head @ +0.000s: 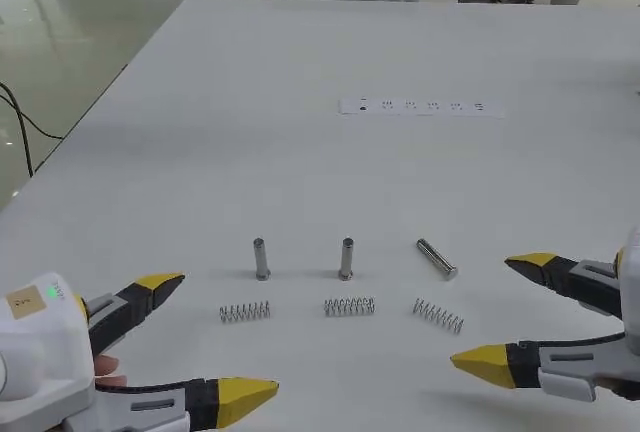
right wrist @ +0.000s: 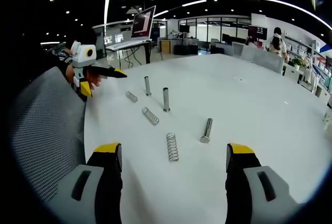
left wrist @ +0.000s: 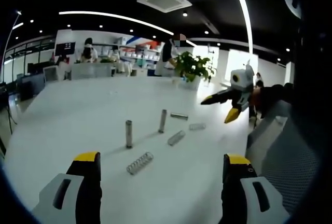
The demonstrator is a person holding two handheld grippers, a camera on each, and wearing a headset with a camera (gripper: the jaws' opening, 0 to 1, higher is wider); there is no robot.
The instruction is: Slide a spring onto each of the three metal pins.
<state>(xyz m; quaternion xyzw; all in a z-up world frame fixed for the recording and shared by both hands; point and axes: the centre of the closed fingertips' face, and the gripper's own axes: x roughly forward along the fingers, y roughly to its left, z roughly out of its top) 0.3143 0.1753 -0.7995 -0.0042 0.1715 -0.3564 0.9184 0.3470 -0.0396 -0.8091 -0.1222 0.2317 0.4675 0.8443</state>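
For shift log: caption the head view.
Open left tool and right tool flank three springs beside three pins, rightmost pin lying flat.

Lower left of the head view, here's the left gripper (head: 229, 332): two pointed jaws, bright yellow at the tips (head: 250, 390), black just behind, then pale grey shells with a dark slot in each. Lower right, the right gripper (head: 480, 310) wears the very same colours: yellow, black, grey. Its own view shows those grey shells broad and rounded, one dark oval slot apiece. And right of centre in the left gripper view, a dark sleeve (left wrist: 277, 97) sits behind the right gripper.
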